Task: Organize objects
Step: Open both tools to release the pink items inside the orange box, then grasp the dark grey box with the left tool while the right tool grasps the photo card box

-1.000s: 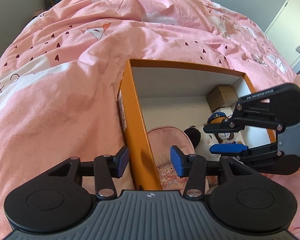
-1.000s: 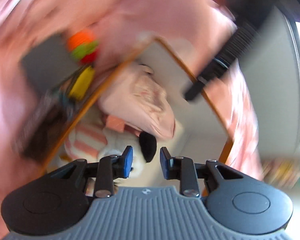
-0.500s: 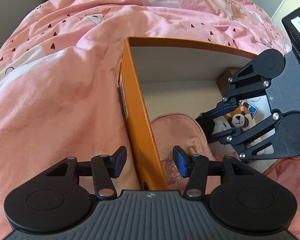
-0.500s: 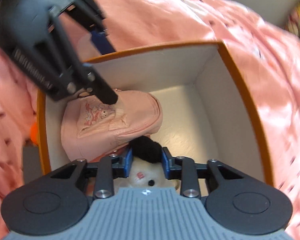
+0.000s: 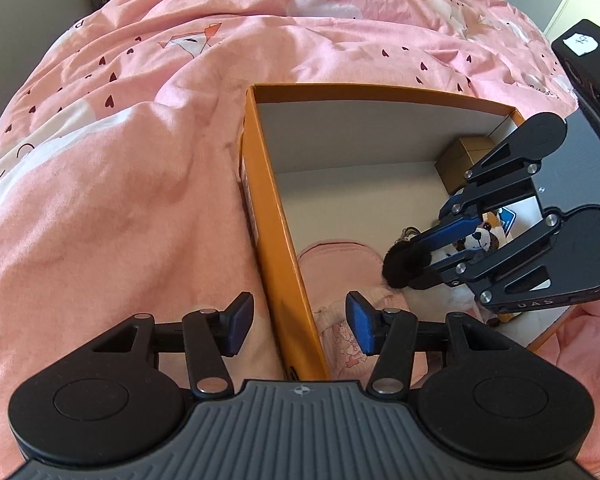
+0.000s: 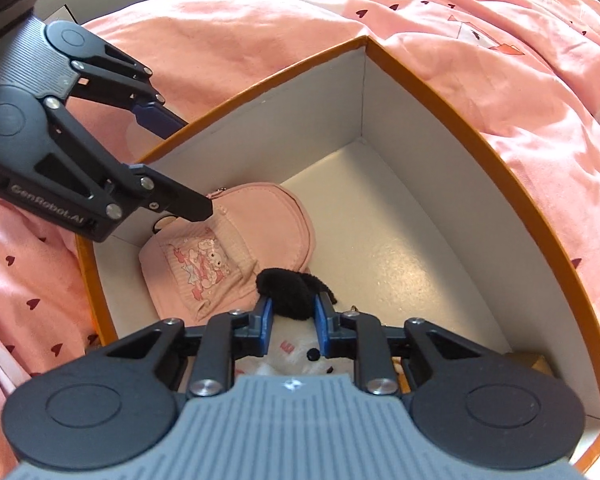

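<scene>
My right tool (image 6: 291, 322) is squeezing something soft and black. It is the fuzzy black ear (image 6: 288, 292) of a white plush toy (image 6: 296, 356). The blue pads are pressed on both sides of the ear, close together. The toy sits in the orange box (image 6: 452, 120), and the box sits on the bed with the pink blanket (image 5: 120, 184).

My left tool (image 5: 298, 320) is wide open and holds nothing. One finger is outside the box and one is inside, so the orange wall (image 5: 284, 264) stands between them. I think this tool is there to keep the box from sliding.

A pink cap (image 6: 236, 252) lies flat in the box, just beside the black ear. The ear touches its edge. In the left view I also see a small brown box (image 5: 466, 162) in the far corner and a little brown and white plush dog (image 5: 480, 238) near my right tool.

The toy is right under my right tool, low and close to it. The ear sticks forward, away from my right tool, toward the cap. So my right tool is the one to move the toy. The far part of the box floor (image 6: 400, 240) is bare, so I think the toy could go there.
</scene>
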A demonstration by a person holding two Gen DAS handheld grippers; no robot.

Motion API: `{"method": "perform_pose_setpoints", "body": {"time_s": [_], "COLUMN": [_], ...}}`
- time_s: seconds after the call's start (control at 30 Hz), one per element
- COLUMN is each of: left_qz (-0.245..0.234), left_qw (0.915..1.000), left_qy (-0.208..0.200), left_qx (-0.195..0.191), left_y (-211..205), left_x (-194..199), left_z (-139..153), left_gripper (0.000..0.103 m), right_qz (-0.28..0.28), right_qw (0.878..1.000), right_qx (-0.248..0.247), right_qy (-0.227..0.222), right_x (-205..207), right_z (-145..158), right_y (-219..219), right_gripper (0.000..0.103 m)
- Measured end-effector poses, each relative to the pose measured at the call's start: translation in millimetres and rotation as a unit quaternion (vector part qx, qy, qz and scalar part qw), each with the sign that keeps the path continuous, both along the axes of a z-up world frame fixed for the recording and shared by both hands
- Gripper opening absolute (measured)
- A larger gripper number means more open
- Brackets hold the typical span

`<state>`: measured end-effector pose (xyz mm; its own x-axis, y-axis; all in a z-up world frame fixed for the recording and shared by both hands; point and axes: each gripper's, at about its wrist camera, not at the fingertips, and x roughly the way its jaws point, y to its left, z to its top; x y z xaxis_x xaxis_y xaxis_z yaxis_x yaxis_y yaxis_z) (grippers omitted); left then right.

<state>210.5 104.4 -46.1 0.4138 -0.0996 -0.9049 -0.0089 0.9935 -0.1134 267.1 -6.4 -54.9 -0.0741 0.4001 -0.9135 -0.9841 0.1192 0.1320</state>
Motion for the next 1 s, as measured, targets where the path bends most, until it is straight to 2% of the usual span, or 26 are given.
{"method": "perform_pose_setpoints", "body": {"time_s": [0.1, 0.23, 0.4, 0.67, 0.83, 1.0], "left_qz": [-0.002, 0.002, 0.001, 0.002, -0.009, -0.023], "left_qw": [0.9999, 0.9995, 0.9978, 0.9941, 0.9955, 0.9982], "left_qy": [-0.009, -0.027, -0.063, -0.108, -0.093, -0.049], "left_qx": [0.008, 0.014, 0.022, 0.007, -0.009, -0.028], "left_y": [-2, -4, -11, -30, -47, -63], "left_x": [-3, -9, -27, -74, -97, -106], "left_z": [3, 13, 37, 66, 53, 13], "left_gripper": [0.06, 0.06, 0.06, 0.06, 0.06, 0.06], "right_qz": [0.0, -0.005, -0.029, -0.09, -0.124, -0.128], "right_qw": [1.0, 1.0, 0.999, 0.992, 0.982, 0.976], "right_qx": [-0.001, 0.005, 0.006, 0.07, 0.124, 0.147], "right_qy": [-0.006, -0.021, -0.033, -0.058, -0.071, -0.094], "right_x": [2, -4, -14, -48, -85, -131], "right_z": [-1, 2, 13, 56, 78, 67], "right_y": [3, 4, -6, -40, -73, -94], "right_gripper": [0.024, 0.034, 0.036, 0.037, 0.039, 0.046]}}
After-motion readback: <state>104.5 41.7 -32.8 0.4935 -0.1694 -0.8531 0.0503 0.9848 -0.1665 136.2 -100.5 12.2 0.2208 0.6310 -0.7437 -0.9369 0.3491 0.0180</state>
